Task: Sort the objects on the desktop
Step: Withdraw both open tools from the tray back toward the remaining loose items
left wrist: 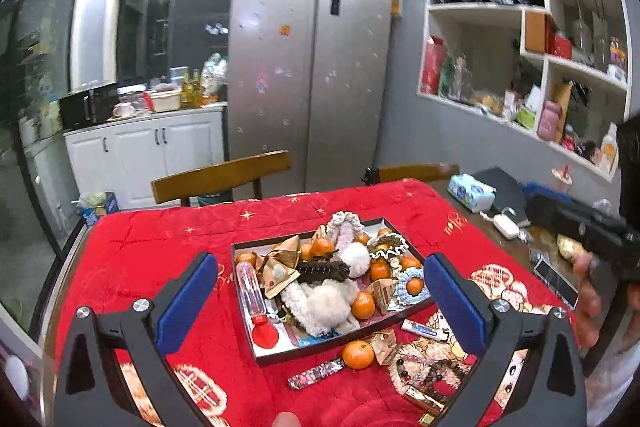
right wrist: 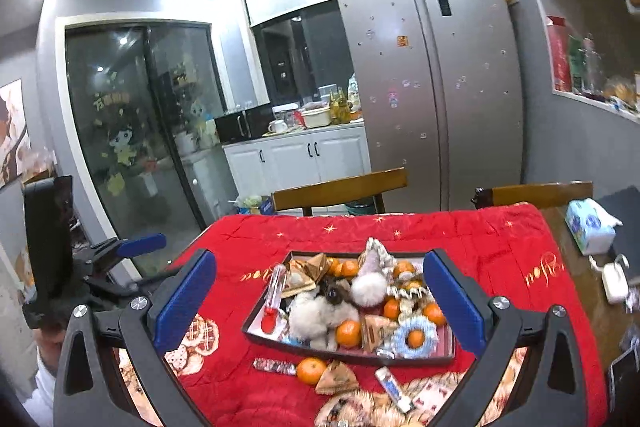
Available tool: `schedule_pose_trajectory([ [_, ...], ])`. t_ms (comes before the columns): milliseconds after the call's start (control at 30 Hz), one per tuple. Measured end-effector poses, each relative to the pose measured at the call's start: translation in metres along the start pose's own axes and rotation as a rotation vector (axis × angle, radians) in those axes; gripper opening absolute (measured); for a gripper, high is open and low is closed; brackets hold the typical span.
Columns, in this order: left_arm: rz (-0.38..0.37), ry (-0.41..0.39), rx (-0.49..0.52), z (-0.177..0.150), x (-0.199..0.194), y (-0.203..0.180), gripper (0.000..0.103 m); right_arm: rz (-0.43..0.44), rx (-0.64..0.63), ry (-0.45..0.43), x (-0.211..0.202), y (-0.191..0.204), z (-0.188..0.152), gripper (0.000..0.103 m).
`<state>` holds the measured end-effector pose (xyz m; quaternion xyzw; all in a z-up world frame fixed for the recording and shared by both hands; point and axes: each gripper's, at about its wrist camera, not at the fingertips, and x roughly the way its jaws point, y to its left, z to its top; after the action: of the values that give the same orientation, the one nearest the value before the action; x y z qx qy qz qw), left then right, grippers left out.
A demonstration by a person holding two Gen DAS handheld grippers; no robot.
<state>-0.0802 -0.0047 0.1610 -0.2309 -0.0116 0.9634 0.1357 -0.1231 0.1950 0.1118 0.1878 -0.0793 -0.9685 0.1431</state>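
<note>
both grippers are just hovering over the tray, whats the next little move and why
Probably lower the right gripper toward the loose orange on the red cloth, just in front of the tray. Both grippers are open and hold nothing, the left gripper too. The orange lies apart from its neighbours and outside the tray, where other oranges already sit.

Quilted red cloth (left wrist: 160,239) with a satin sheen, matt black tray (left wrist: 340,345) with a pale inside, fluffy white pompoms (left wrist: 356,255), glossy clear plastic tube (left wrist: 250,287), brushed metal fridge (right wrist: 436,87), varnished wooden chairs (right wrist: 340,187), blue matt gripper pads (left wrist: 186,301)
</note>
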Motion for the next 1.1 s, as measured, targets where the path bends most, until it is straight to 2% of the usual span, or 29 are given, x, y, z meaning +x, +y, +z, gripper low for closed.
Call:
schedule_pose_trajectory([
  [133,0.015,-0.020,-0.015,-0.023,-0.010,-0.001,0.103,-0.030,0.010,-0.038,-0.009,-0.001,-0.026,0.103],
  [333,0.014,-0.009,-0.011,-0.043,-0.001,-0.008,0.103,-0.034,-0.018,-0.014,-0.004,0.004,-0.048,0.103],
  [767,-0.032,0.079,0.039,-0.057,0.050,-0.018,0.103,-0.021,-0.039,0.086,0.031,0.002,-0.059,0.103],
  [933,-0.042,0.103,0.056,-0.060,0.071,-0.014,0.103,0.014,-0.023,0.113,0.047,-0.004,-0.059,0.103],
  [1100,-0.065,0.172,0.050,-0.076,0.102,-0.010,0.103,0.038,-0.011,0.167,0.072,-0.012,-0.072,0.103],
])
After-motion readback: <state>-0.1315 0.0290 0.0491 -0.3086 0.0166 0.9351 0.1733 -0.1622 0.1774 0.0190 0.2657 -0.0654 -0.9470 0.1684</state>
